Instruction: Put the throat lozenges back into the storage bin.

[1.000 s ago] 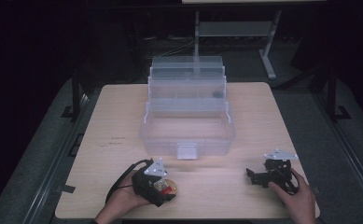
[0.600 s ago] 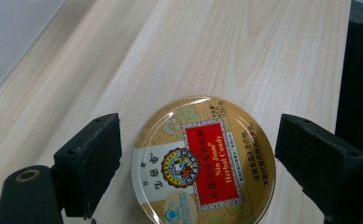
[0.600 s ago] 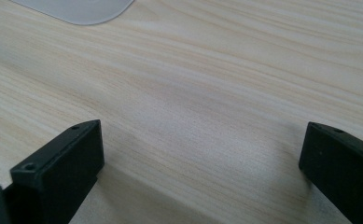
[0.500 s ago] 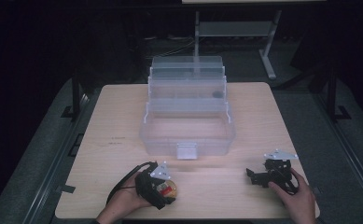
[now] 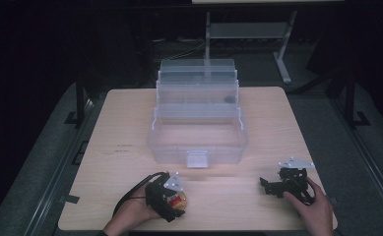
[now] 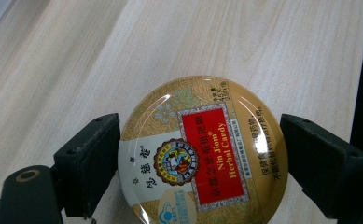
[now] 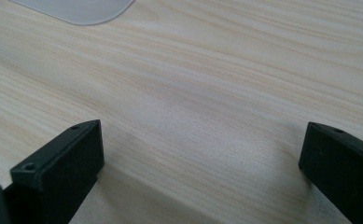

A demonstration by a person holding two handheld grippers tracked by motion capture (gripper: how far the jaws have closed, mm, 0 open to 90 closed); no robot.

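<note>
We have the left gripper [image 6: 200, 163] down at the near edge of the worktop [image 5: 120, 128], its two jaws standing either side of a round candy tin [image 6: 202, 151]. The left jaw seems to touch the tin's rim; the right jaw sits just beside it, and we cannot tell if there is contact, so no firm clamp is confirmed. The tin lies flat on the wood, label up.

Right gripper [image 7: 200, 158] rests on the worktop well apart from the tin, jaws spread wide with nothing between them.

Clear tiered organiser box [image 5: 197, 123] stands open mid-worktop, beyond both grippers.

Risks, as we judge them:
- Smooth, domed lid and round rim: uneven closing could squirt the tin out sideways.
- The tin sits close to the near edge; a slip could send it off.
- Low bite on the rim may tilt it on lifting.
</note>
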